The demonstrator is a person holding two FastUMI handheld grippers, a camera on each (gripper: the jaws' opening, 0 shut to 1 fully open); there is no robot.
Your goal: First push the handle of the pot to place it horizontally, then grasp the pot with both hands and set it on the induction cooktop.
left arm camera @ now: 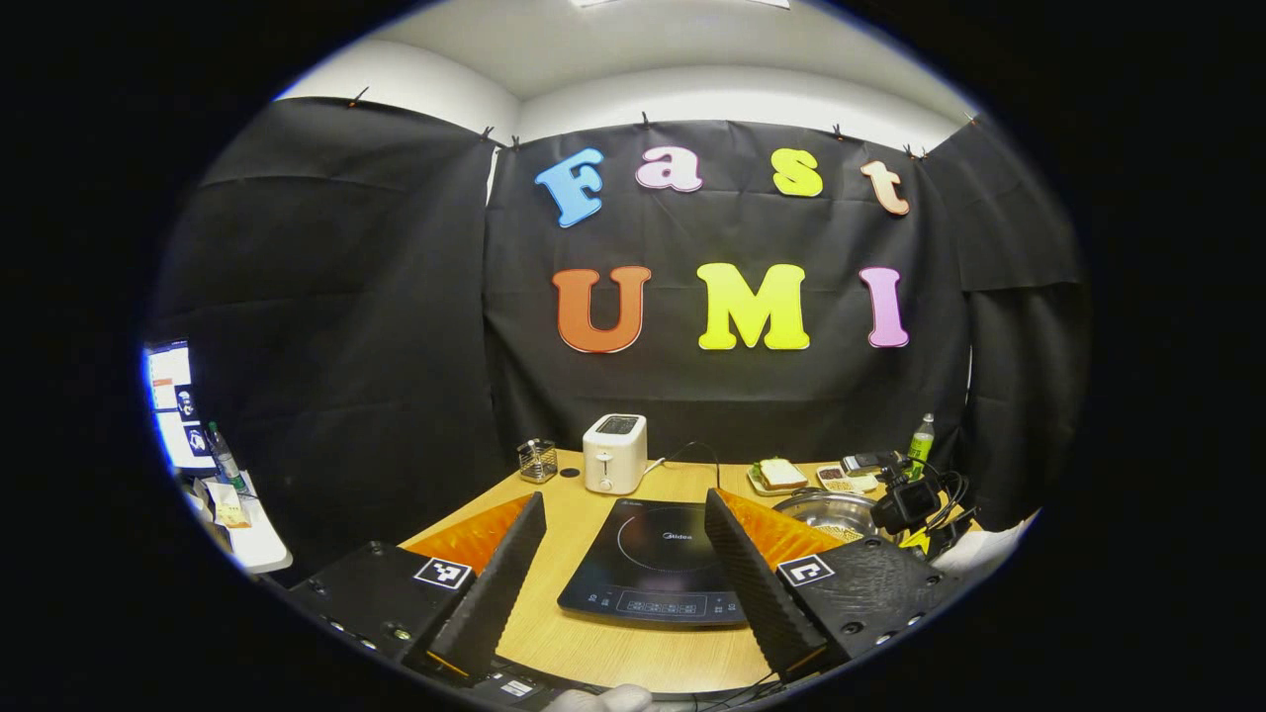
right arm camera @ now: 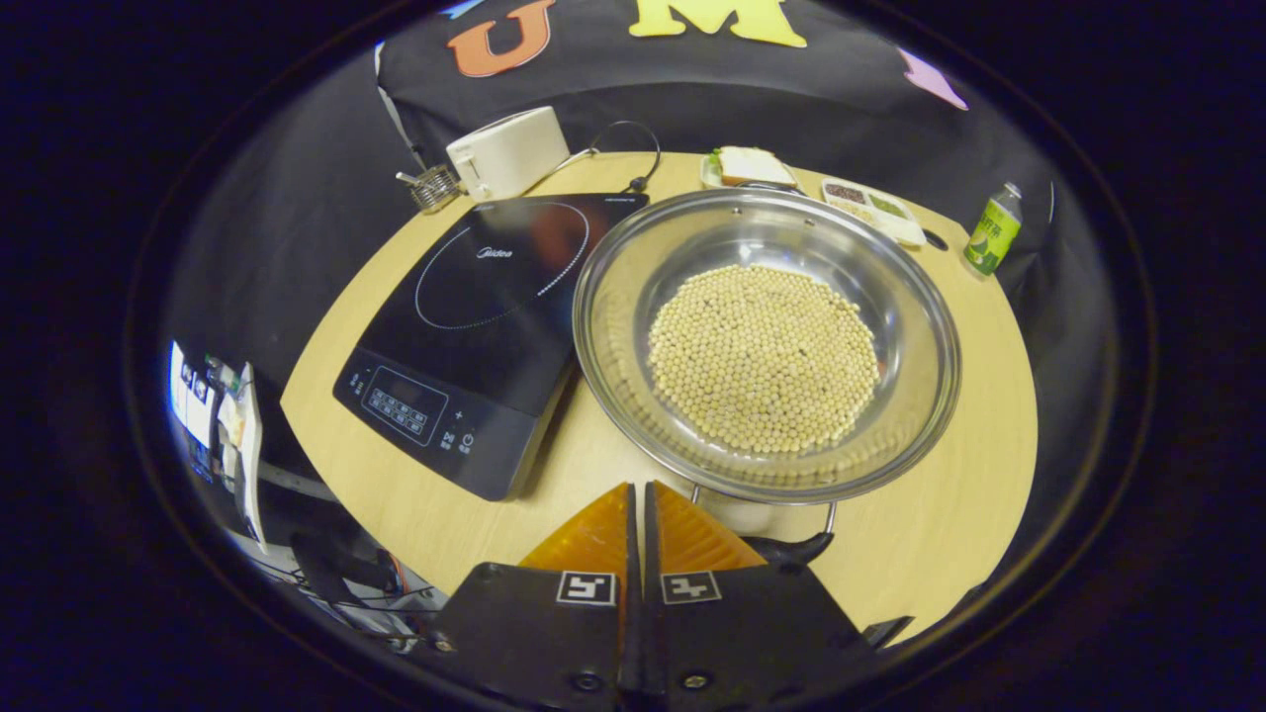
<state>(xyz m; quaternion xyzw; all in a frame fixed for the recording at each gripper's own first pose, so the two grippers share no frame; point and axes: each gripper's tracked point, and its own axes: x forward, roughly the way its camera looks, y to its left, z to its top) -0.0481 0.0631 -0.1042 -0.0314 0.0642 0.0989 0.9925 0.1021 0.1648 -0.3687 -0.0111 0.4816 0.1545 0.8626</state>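
The pot (right arm camera: 767, 341) sits on the counter (right arm camera: 969, 514) just right of the induction cooktop (right arm camera: 485, 316), its rim slightly overlapping the cooktop's right edge in the right gripper view. It is a wide, shallow steel pan with a bed of pale beans (right arm camera: 764, 358) in its middle. The near handle (right arm camera: 786, 544) juts toward the right tongs (right arm camera: 638, 519), which are pinched narrow, holding nothing, beside that handle. The left tongs (left arm camera: 623, 539) stand wide over the cooktop, empty.

I judge the pot stiff, fairly heavy with its load, and slick on its polished wall; the beans will roll if it tips. The handles at opposite rims look the safest holds, kept level while carrying.
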